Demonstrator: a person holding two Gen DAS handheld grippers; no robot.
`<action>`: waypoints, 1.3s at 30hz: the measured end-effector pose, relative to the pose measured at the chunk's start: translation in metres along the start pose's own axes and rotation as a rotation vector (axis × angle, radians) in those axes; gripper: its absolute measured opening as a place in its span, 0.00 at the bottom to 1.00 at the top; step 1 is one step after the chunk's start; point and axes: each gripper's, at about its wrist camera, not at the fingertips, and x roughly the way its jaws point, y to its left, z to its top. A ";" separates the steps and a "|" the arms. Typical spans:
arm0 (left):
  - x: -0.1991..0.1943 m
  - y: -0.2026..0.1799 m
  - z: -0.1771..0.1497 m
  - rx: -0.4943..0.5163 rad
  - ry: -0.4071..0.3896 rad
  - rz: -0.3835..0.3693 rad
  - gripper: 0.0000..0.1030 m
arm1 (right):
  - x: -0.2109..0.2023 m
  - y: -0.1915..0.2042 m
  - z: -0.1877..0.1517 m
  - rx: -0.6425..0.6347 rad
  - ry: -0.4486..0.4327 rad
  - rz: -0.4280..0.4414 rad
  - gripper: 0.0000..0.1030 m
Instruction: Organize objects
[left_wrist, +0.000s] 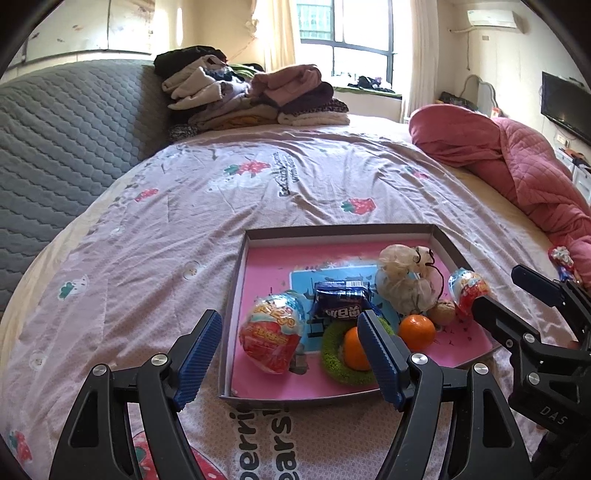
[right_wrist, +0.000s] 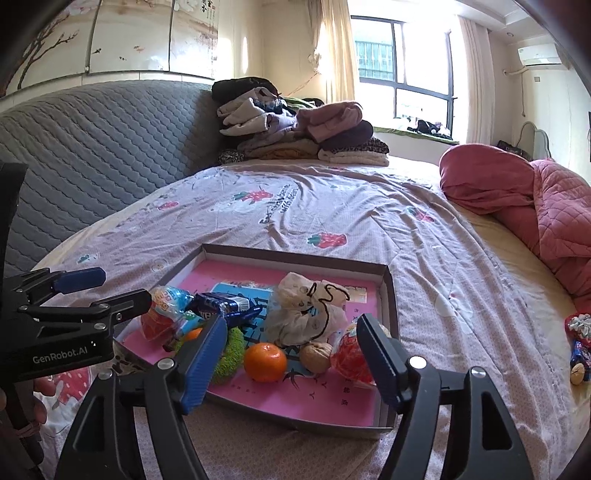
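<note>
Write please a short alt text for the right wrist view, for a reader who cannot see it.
A shallow box on a bed holds snacks: an orange, a walnut, a cloth pouch and a blue packet. The right gripper hangs open above them, and the left gripper enters from the left.

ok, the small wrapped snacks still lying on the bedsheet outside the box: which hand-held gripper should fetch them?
Probably right. The wrapped snacks lie right of the cardboard box, on the open right hand-held gripper's side; the left hand-held gripper sits over the box's opposite end.
</note>
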 end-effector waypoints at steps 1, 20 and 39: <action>-0.002 0.001 0.000 -0.005 -0.004 0.002 0.75 | -0.002 0.001 0.001 -0.003 -0.006 0.002 0.70; -0.055 0.008 -0.010 -0.039 -0.081 0.014 0.75 | -0.049 0.010 -0.002 0.008 -0.095 0.025 0.70; -0.079 0.015 -0.054 -0.054 -0.075 0.046 0.75 | -0.084 0.025 -0.026 0.016 -0.145 -0.001 0.71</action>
